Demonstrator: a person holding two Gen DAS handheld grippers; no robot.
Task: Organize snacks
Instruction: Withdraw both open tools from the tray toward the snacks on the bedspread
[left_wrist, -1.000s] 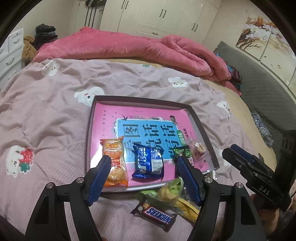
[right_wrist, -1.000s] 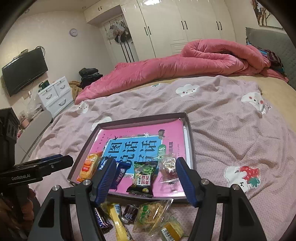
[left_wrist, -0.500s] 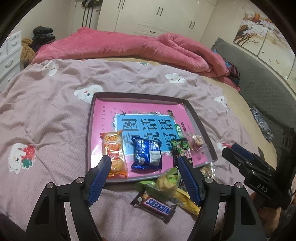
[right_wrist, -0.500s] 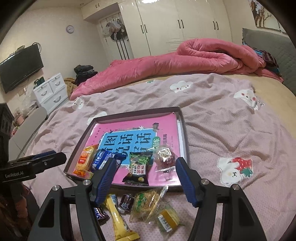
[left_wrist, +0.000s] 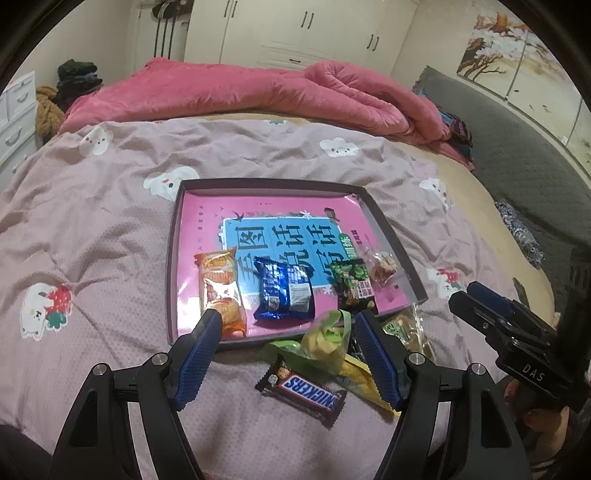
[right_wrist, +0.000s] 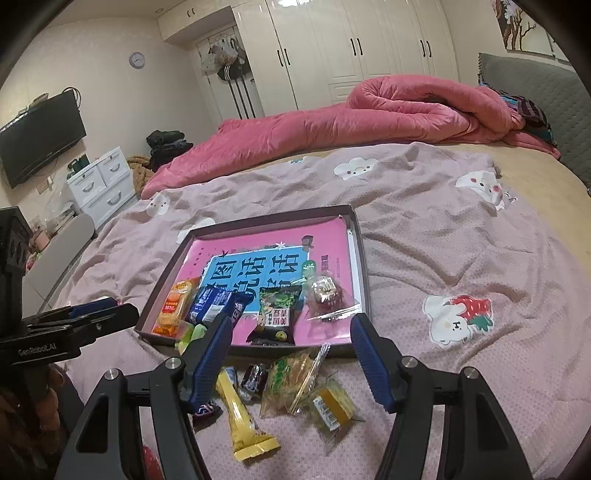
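I see the shallow tray (left_wrist: 173, 258) on the pink bedspread (left_wrist: 92, 221), lined with a pink and blue printed sheet. Along the tray's near edge lie four packets: an orange snack pack (left_wrist: 218, 288) at its left end, then a blue biscuit pack (left_wrist: 284, 288), a green and black packet (left_wrist: 354, 284), and a clear-wrapped sweet (left_wrist: 382, 264) at the right. Just outside that near edge sit a Snickers bar (left_wrist: 306, 391), a green-yellow wrapper (left_wrist: 325, 339), a long yellow stick pack (right_wrist: 240, 413), a clear cracker bag (right_wrist: 291, 380) and a small yellow packet (right_wrist: 332, 406). My left gripper (left_wrist: 290, 363) hangs wide, empty, above the Snickers bar. My right gripper (right_wrist: 290, 363) is spread too, gripping nothing.
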